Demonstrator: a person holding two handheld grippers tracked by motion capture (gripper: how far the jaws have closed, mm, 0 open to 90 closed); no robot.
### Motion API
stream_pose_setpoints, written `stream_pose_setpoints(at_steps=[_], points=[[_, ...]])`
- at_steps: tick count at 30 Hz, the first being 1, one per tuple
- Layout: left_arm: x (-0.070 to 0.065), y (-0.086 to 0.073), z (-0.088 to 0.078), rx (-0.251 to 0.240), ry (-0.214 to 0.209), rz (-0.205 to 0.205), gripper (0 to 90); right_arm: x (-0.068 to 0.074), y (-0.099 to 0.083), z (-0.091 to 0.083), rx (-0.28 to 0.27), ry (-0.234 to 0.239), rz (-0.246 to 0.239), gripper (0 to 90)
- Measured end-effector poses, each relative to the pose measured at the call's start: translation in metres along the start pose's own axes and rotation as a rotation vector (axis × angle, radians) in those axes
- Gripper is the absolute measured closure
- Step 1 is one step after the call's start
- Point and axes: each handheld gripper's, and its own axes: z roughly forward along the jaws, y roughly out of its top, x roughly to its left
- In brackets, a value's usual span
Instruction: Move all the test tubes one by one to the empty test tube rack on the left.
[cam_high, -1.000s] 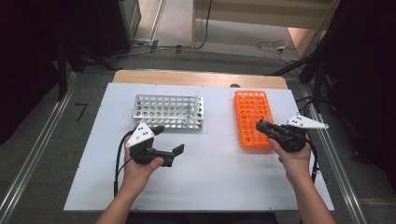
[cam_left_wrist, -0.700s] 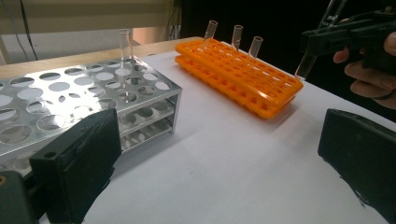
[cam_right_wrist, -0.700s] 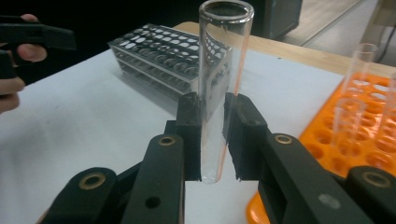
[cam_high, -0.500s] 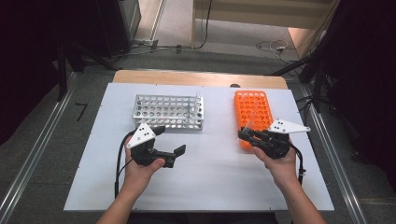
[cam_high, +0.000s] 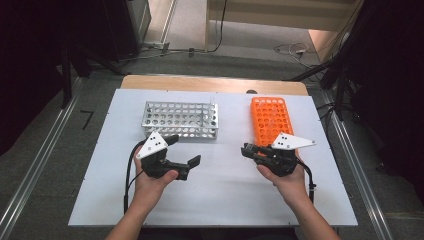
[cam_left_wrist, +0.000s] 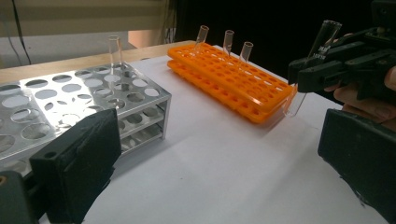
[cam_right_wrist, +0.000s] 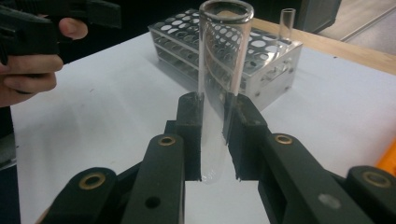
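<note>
- Right gripper (cam_right_wrist: 212, 135): clamped on an upright glass test tube (cam_right_wrist: 219, 84), above bare table (cam_high: 225, 190), just near-left of the orange rack (cam_high: 272, 120).
- Left gripper (cam_high: 182, 152): jaws apart, holding nothing, just near of the metal rack (cam_high: 182, 120).
- Wide bare table lies between the grippers.
- Orange rack holds three tubes (cam_left_wrist: 227, 42); metal rack one.
- Table edges stand well apart from both grippers.
</note>
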Motion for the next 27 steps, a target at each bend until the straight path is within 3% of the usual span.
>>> stream_pose_setpoints(at_steps=[17, 21, 23, 27], points=[[-0.008, 0.004, 0.001, -0.006, -0.06, -0.005, 3.2, 0.031, 0.0, 0.025, 0.043, 0.071, -0.055, 74.1], [-0.012, 0.006, 0.003, -0.005, -0.081, -0.002, 8.4, 0.038, -0.002, 0.031, 0.055, 0.084, -0.072, 74.1], [-0.016, 0.007, 0.004, -0.005, -0.067, 0.003, 12.0, 0.039, -0.003, 0.033, 0.059, 0.086, -0.076, 74.1], [-0.023, 0.006, 0.01, 0.02, -0.08, 0.007, 22.8, 0.041, -0.005, 0.036, 0.072, 0.095, -0.08, 74.1]])
